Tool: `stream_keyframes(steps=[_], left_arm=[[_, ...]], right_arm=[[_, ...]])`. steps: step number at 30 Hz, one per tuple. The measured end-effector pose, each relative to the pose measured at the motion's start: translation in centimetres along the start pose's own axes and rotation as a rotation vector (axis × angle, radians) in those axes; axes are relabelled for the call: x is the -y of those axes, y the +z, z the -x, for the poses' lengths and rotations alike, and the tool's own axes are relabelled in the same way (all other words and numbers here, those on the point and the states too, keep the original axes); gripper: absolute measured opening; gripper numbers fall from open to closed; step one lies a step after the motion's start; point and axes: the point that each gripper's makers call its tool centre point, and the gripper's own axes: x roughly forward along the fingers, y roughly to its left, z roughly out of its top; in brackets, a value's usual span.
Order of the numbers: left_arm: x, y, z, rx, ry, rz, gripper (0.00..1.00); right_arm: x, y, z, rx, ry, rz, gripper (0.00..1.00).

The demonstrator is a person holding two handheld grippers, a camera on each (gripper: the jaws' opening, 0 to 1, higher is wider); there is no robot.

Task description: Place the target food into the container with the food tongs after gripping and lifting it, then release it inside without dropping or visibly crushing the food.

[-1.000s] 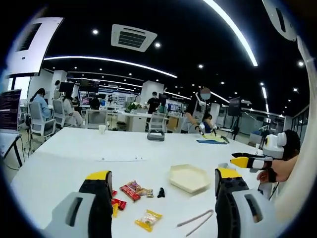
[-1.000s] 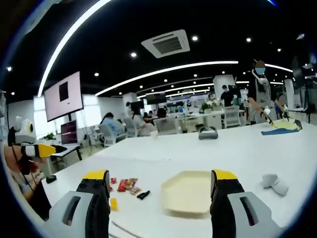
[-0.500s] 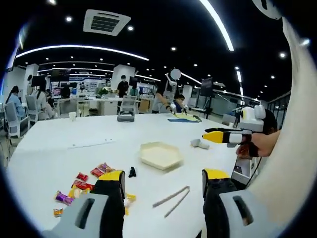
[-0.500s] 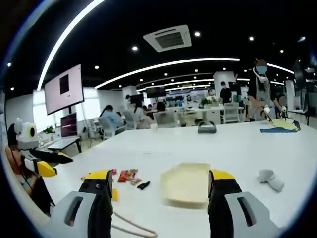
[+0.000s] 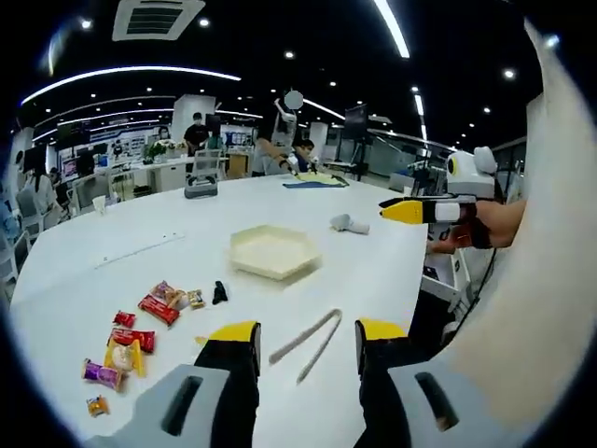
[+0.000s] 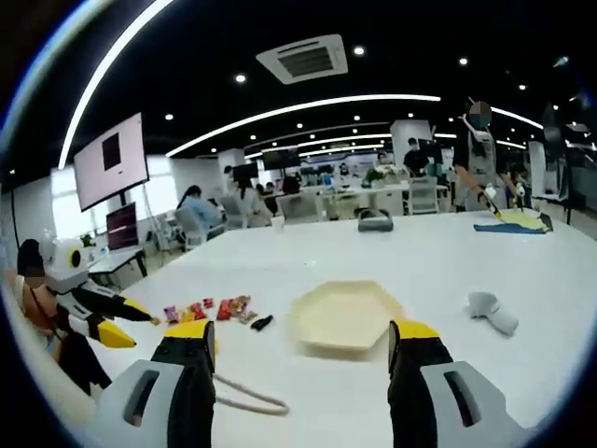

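On the big white table (image 5: 392, 252) lies a pair of food tongs (image 5: 308, 343). In the left gripper view, they sit right in front of the left gripper (image 5: 305, 341), between its two yellow-tipped jaws. The jaws stand wide apart and hold nothing.

Past the tongs, near the middle of the table, is a pale six-sided container (image 5: 275, 252). It looks empty. To the left of it is a bunch of wrapped snacks (image 5: 140, 331) in red, yellow and purple, spread toward the near left edge of the table. A small black thing (image 5: 219, 293) lies between the snacks and the container. A grey handheld thing (image 5: 348, 223) lies near the right edge.

The right gripper (image 5: 396, 210) is held up in the air beyond the right edge of the table. In the right gripper view, its jaws are wide apart and hold nothing. That view looks over the container (image 6: 343, 315), with the snacks (image 6: 207, 309) to its left and the left gripper (image 6: 135, 329) at the far left.
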Motion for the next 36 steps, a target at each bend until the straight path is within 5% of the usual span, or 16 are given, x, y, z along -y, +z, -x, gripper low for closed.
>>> stream_keyframes(steps=[16, 28, 36], left_arm=[[0.3, -1.7, -1.9, -0.07, -0.043, 0.015, 0.25], [-0.1, -2.3, -2.9, -0.074, -0.031, 0.004, 0.35], [0.6, -3.7, -4.2, -0.11, -0.079, 0.019, 0.31]], right_arm=[[0.2, -0.7, 0.5, -0.018, -0.013, 0.0, 0.76], [0.7, -1.4, 1.2, -0.044, -0.036, -0.005, 0.75], [0.9, -1.8, 1.9, -0.061, -0.047, -0.003, 0.75]])
